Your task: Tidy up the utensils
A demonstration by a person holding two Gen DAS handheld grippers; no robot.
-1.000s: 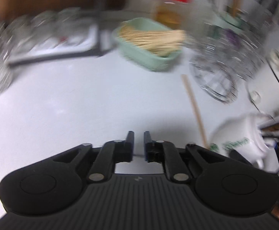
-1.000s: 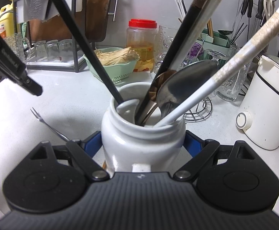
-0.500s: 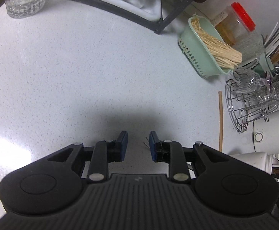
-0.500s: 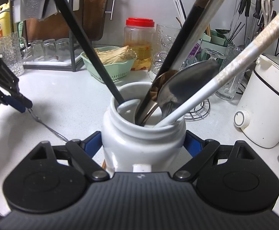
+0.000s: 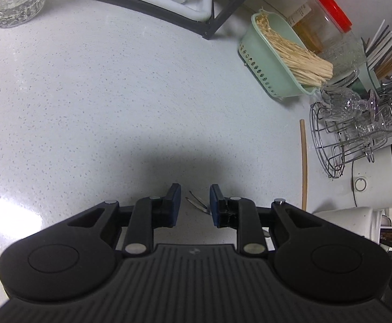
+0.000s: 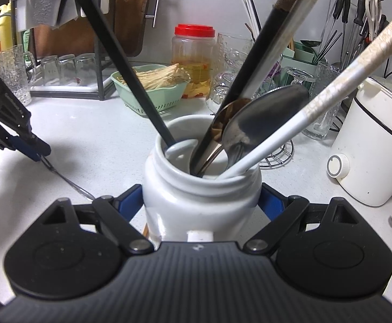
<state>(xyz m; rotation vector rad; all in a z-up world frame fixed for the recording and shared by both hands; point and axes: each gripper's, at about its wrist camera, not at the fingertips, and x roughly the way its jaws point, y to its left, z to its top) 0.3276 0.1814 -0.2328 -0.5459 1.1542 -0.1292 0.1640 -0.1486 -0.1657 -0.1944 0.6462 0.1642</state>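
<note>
left tool (image 5: 193, 197) open over fork (image 5: 197, 202), fork handle hidden

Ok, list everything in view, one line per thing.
jar: one, white, counter, clamped in the right gripper
utensils in jar: several, black stick, steel spoon, white handle
fork: one, steel, flat on counter, tines between the left gripper's pads
chopstick: one, wooden, loose on counter
basket: one, green, holding pale sticks
lidded jar: one, clear, red lid, behind basket
wire rack: one, metal, holding glasses
cooker: one, white, far right
left gripper: black, blue pads, open, jaws lately opened
right gripper: black, blue pads, shut on jar
</note>
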